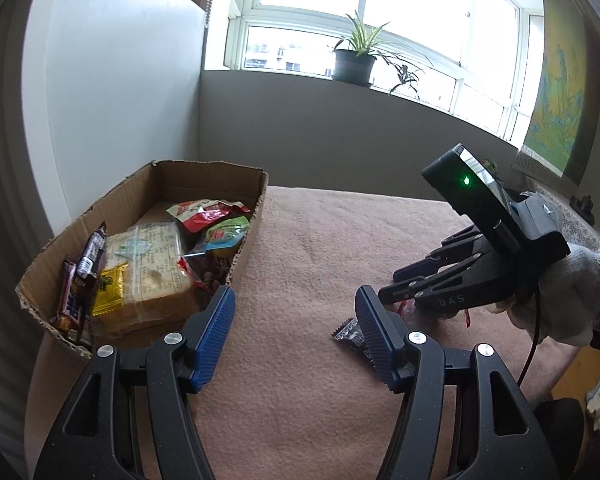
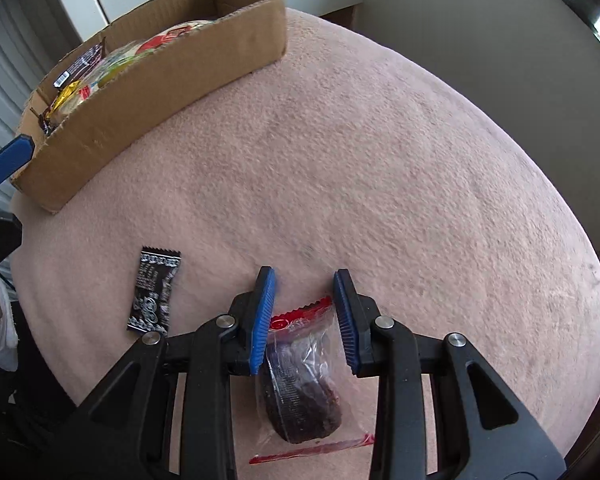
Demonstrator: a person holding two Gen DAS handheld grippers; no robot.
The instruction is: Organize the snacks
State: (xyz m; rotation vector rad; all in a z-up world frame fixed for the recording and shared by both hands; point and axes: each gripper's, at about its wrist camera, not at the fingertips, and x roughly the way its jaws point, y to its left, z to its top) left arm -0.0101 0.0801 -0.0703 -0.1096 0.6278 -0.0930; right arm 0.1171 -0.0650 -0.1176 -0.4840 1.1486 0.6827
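Observation:
A cardboard box [image 1: 244,232] full of several snack packets stands at the left on the pink blanket; it also shows in the right wrist view [image 2: 172,76]. My left gripper [image 1: 294,312] is open and empty beside the box. My right gripper [image 2: 305,294] is open, its jaws either side of a clear red-edged packet with a dark snack [image 2: 304,380] lying on the blanket; the left pad looks close to the packet. A black snack packet [image 2: 154,290] lies to its left, partly hidden behind my left finger in the left wrist view [image 1: 350,334].
The pink blanket [image 2: 380,160] covers the table, which curves off at the right. A white wall and cabinet stand behind the box. A potted plant [image 1: 354,62] sits on the windowsill.

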